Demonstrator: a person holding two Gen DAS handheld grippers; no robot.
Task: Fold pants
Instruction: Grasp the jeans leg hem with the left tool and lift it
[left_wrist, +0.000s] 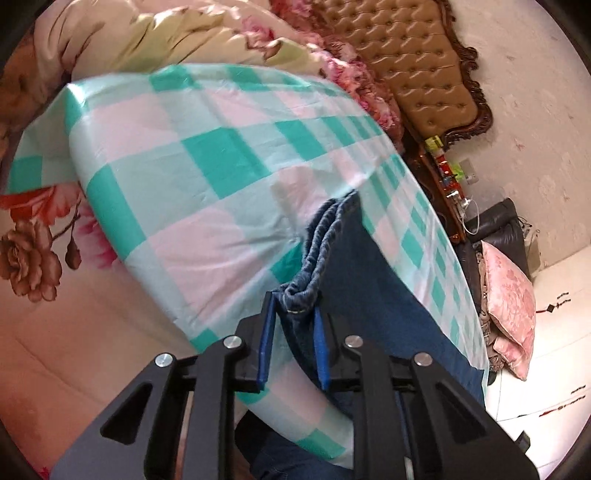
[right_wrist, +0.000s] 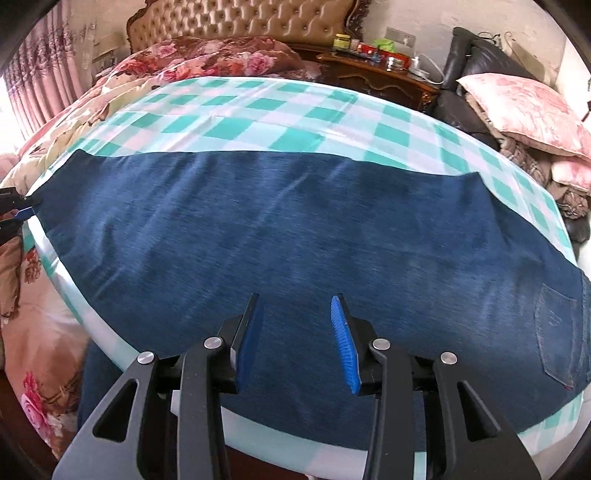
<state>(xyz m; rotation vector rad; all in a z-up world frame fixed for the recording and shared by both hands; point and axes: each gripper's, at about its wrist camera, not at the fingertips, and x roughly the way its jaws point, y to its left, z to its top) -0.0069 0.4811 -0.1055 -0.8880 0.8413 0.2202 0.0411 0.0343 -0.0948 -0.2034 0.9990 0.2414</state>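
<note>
Denim pants (right_wrist: 295, 236) lie stretched lengthwise across a board covered in a teal and white checked sheet (right_wrist: 258, 110), which rests on a bed. The waist end with its back pocket (right_wrist: 557, 332) sits at the right side of the right wrist view; the leg hems reach the far left edge.

Left hand-held gripper (left_wrist: 293, 306) has its blue pads on either side of a bunched leg hem (left_wrist: 317, 251) at the board's end. The cloth sits between the pads, and they look to be pinching it, though only a small bite near the fingertips is caught.

Right hand-held gripper (right_wrist: 297, 325) hovers over the middle of the pants with its jaws spread and nothing between them.

Risks, as a judgement: the shallow bite on the hem could slip when the leg is lifted, dropping the fold halfway. The hem is stacked in layers, so the pinch may hold only some, leaving the fold uneven. The sheet lies directly beneath, so the right hand-held gripper could catch it with the denim. The pants overhang the near edge and could slide off if pulled.
</note>
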